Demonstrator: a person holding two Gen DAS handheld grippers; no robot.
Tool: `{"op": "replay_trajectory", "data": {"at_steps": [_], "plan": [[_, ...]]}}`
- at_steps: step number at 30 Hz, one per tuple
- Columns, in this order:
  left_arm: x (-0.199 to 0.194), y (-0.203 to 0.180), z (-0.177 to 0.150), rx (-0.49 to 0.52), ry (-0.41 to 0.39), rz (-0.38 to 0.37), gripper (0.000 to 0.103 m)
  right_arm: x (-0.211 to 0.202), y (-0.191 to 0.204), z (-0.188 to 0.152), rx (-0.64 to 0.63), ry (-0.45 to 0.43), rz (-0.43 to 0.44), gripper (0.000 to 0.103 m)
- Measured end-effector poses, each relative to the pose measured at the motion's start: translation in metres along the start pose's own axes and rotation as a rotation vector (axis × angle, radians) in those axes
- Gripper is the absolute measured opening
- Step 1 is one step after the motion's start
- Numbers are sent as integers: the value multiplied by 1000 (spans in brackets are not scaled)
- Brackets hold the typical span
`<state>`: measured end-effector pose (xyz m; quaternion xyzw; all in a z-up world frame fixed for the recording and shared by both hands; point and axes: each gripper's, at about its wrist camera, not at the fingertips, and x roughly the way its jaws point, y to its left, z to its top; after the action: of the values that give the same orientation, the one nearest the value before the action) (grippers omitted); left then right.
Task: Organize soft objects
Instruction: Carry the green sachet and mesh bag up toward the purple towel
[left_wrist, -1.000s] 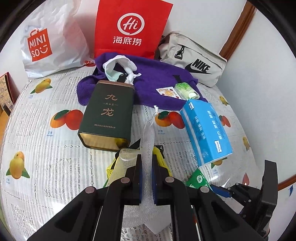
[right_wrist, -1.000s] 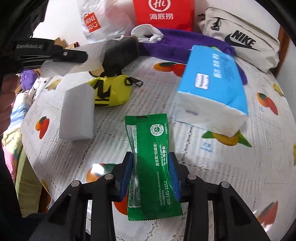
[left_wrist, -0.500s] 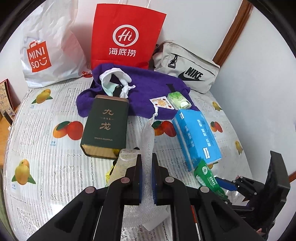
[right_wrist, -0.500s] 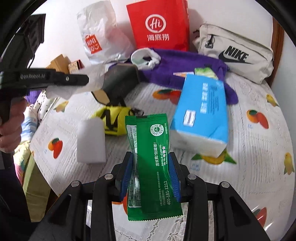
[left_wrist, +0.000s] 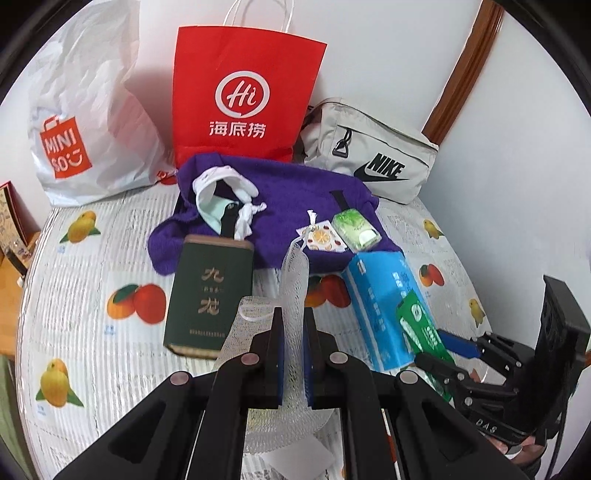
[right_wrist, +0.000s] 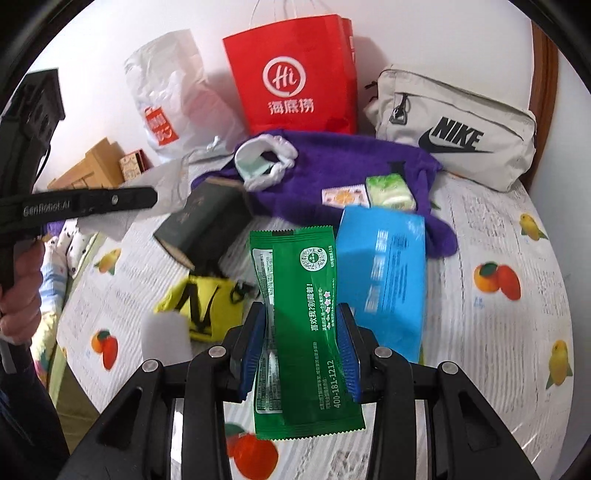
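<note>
A counter (left_wrist: 92, 295) covered in a fruit-print cloth stands against a white wall, with a red paper bag (left_wrist: 243, 96), a white shopping bag (left_wrist: 85, 122) and a grey pouch (left_wrist: 369, 155) lined up at twelve o'clock. The left tool (left_wrist: 293, 354) is pinched nearly closed on a white mesh net (left_wrist: 293, 280), held clear of the cloth. The right tool (right_wrist: 301, 350) is clamped narrowly on a green sachet (right_wrist: 303, 295), also lifted. Judging by the layout, sorting is only partly along: both items are in hand but not yet placed. Left on the counter are a purple towel (left_wrist: 295, 199) at twelve o'clock, a blue tissue pack (right_wrist: 384, 273) at one, a yellow pouch (right_wrist: 203, 302) and white sponge (right_wrist: 166, 336) at nine.
</note>
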<state>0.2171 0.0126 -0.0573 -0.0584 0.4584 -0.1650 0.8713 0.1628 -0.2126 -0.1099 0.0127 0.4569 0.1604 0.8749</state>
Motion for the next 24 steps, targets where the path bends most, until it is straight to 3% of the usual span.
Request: {"op": "replay_trajectory", "data": {"at_steps": [13, 24], "plan": [[29, 9, 43, 15, 4, 13, 8, 22, -32, 78, 23, -61, -43, 38], [78, 19, 87, 21, 42, 16, 8, 76, -69, 133, 32, -61, -64, 38]]}}
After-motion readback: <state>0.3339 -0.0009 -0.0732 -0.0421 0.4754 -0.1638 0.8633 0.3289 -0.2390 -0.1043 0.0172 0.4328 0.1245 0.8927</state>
